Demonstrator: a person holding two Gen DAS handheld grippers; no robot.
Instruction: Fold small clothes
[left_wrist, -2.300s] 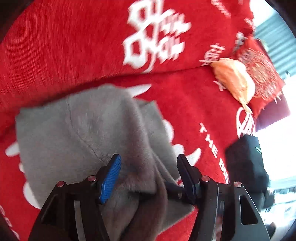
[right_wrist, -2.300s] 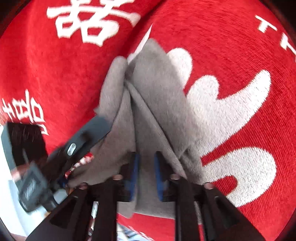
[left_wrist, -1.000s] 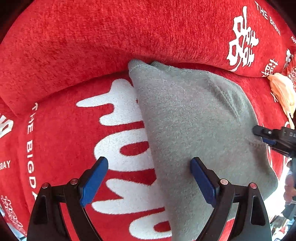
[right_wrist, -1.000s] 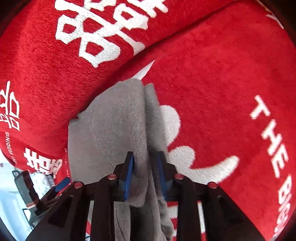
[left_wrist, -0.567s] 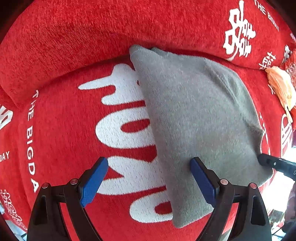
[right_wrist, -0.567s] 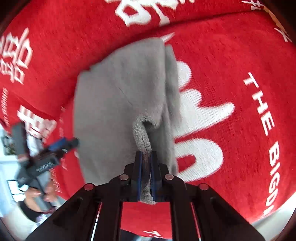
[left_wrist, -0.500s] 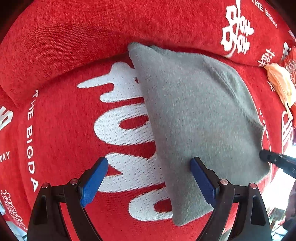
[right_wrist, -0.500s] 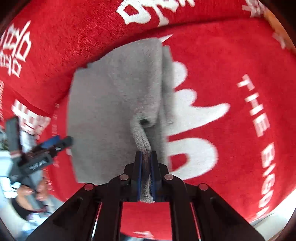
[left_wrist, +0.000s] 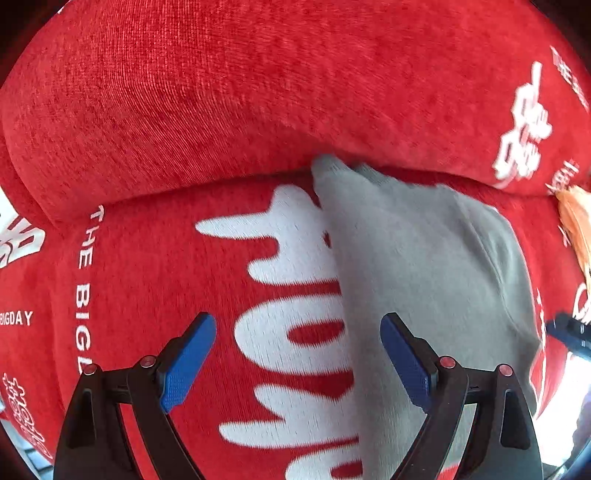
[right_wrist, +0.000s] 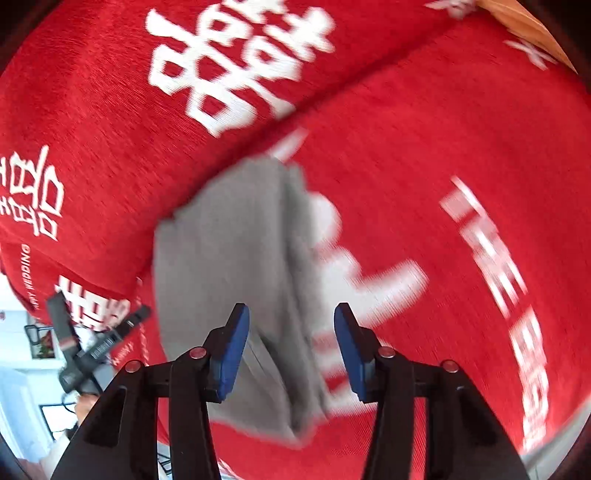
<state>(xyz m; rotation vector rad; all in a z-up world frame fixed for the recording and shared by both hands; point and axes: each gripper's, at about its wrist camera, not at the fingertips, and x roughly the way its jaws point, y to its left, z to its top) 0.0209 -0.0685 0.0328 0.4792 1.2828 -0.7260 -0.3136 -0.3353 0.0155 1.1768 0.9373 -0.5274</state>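
A folded grey garment (left_wrist: 424, 266) lies flat on the red seat cushion (left_wrist: 155, 266), its far corner tucked against the backrest. My left gripper (left_wrist: 295, 354) hovers wide open over the garment's left edge and holds nothing. In the right wrist view the same grey garment (right_wrist: 236, 258) lies below my right gripper (right_wrist: 291, 347). Its jaws are opening, and the cloth under them lies loose on the cushion, free of the blue pads (right_wrist: 232, 347). The right gripper's tip (left_wrist: 569, 330) shows at the right edge of the left wrist view.
The red sofa backrest (left_wrist: 258, 92) with white lettering rises just behind the garment. An orange piece of cloth (left_wrist: 576, 221) lies further right on the seat. The left gripper's body (right_wrist: 92, 347) shows at the lower left of the right wrist view, past the cushion's front edge.
The right gripper was shut on a pinched fold of the grey garment; its jaws have since parted and the fold has dropped flat. The left gripper stayed wide open, shifting slightly.
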